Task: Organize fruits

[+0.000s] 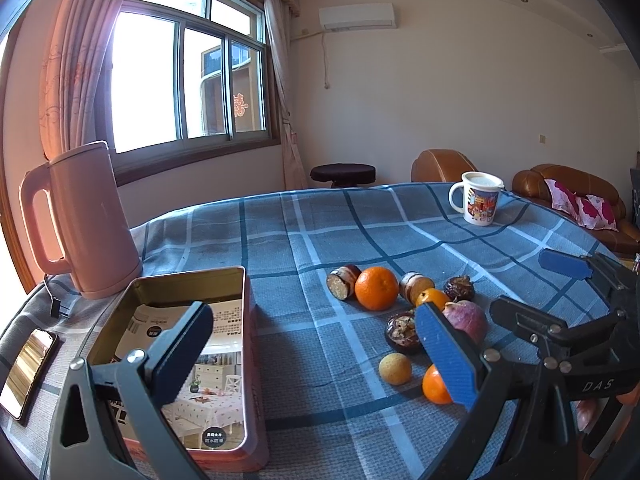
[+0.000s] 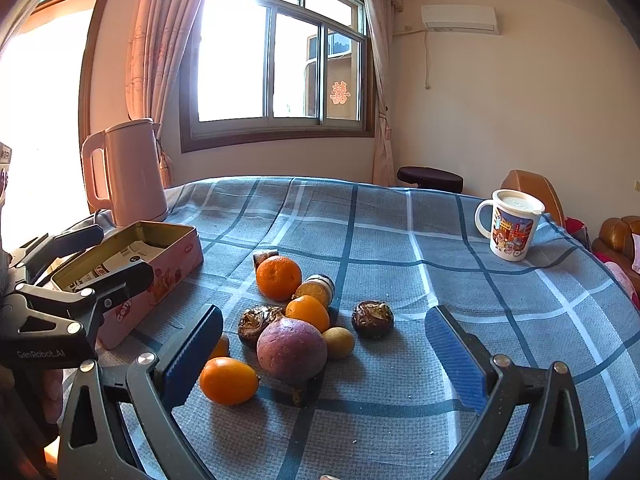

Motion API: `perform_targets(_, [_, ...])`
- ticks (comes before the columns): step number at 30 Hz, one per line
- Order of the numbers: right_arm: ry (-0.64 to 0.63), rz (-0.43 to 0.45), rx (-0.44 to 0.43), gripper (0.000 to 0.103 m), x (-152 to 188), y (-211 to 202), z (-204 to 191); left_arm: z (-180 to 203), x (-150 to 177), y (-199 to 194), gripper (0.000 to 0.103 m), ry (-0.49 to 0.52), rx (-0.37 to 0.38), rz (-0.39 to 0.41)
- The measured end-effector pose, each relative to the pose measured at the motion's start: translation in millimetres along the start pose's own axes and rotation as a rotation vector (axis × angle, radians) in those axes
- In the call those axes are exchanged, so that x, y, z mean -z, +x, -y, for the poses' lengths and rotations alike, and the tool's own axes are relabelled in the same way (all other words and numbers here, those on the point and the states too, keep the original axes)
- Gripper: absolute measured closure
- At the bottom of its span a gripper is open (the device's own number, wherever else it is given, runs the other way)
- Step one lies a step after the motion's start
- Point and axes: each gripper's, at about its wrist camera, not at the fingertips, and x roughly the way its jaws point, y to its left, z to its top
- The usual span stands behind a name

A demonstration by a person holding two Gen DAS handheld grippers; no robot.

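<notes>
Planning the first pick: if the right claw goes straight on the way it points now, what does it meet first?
Most likely the big purple fruit, which lies nearest in the gap of the open right claw, with an orange fruit close to its left finger. Depth is hard to judge through the fisheye.

Fruit count — four oranges (image 2: 279, 277), one purple fruit (image 2: 291, 350), two dark wrinkled fruits (image 2: 372, 319), one small yellow-green fruit (image 2: 339, 342), two cut brown pieces (image 2: 317, 287) — ten.
</notes>
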Motion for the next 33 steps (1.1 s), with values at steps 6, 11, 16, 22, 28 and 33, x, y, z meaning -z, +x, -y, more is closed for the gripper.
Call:
perform_targets(6, [0.004,-0.003,0.0,0.001,2.2,0.8,-0.1,0.2,0.5,0.5,0.0,-0.001,0.0,-0.001])
perform_targets(11, [0.005,-0.006,0.0,0.001,3.3,1.8,0.5,1.0,1.9,0.8,0.0,0.003,-0.001,-0.005])
perform_targets(16, [0.004,-0.006,0.0,0.001,3.2,1.8,0.4,1.1,2.3,1.0,0.0,0.002,-0.001,-0.003])
perform_targets(22, [0.011,-0.009,0.0,0.001,5.7,2.8,2.0,1.3,3.4,1.1,0.0,0.004,0.0,-0.005])
perform_targets(28, [0.022,-0.025,0.006,0.001,8.6,7.8,5.3,3.5,10.3,5.0,0.0,0.005,0.007,-0.025])
perform_targets(33, [0.039,-0.069,0.011,0.001,12.7,16.5,9.8,4.7,13.1,12.1,0.0,0.001,0.027,-0.069])
